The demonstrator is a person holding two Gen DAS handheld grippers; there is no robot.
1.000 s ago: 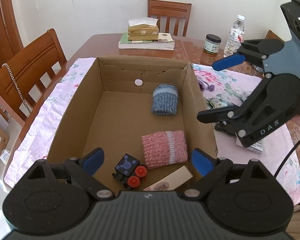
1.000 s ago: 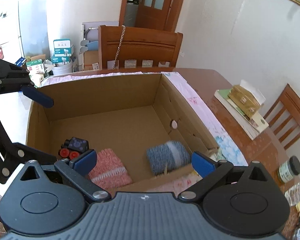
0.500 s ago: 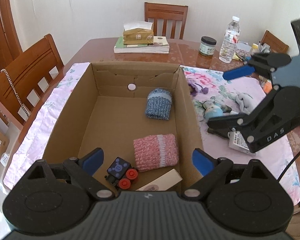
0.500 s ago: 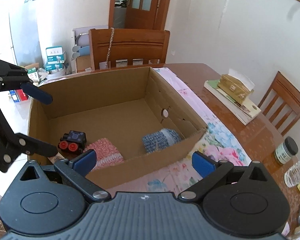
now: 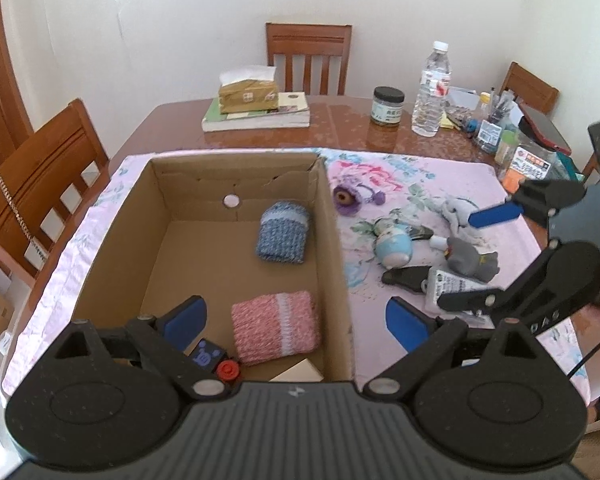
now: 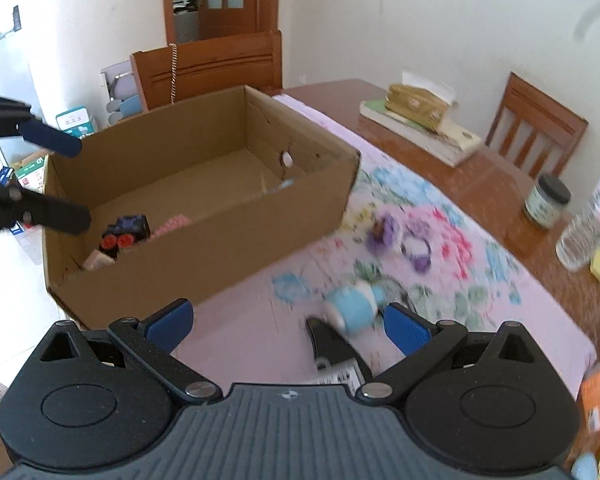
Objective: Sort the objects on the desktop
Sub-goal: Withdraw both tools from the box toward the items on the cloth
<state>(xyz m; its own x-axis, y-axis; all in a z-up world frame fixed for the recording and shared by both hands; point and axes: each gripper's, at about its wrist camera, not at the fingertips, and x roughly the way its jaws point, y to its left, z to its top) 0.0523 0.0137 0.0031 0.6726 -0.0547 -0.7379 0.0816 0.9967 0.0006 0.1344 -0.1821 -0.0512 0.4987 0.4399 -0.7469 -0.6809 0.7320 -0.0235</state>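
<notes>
**Right gripper leaving the box, heading for the loose items**

You are swinging the right gripper [image 6: 285, 322] away from the cardboard box [image 6: 203, 256] and out over the pink floral cloth [image 6: 235, 324]; a second ago it was looking straight down into the box. That suggests one deposit is done and the next pick is beginning.

- Right jaws: standing wide apart, holding nothing, touching nothing.
- Left gripper [image 5: 295, 320]: you are hanging it over the box's near right corner, jaws wide apart, empty.
- In the box, near to far: black toy car [image 5: 213, 360], pink knitted pouch [image 5: 275, 328], blue knitted pouch [image 5: 283, 236].
- Waiting on the worktop cloth: light-blue round toy [image 6: 352, 306] just ahead of the right jaws, grey figure [image 5: 474, 260], purple toy [image 5: 346, 200] farther off.
</notes>
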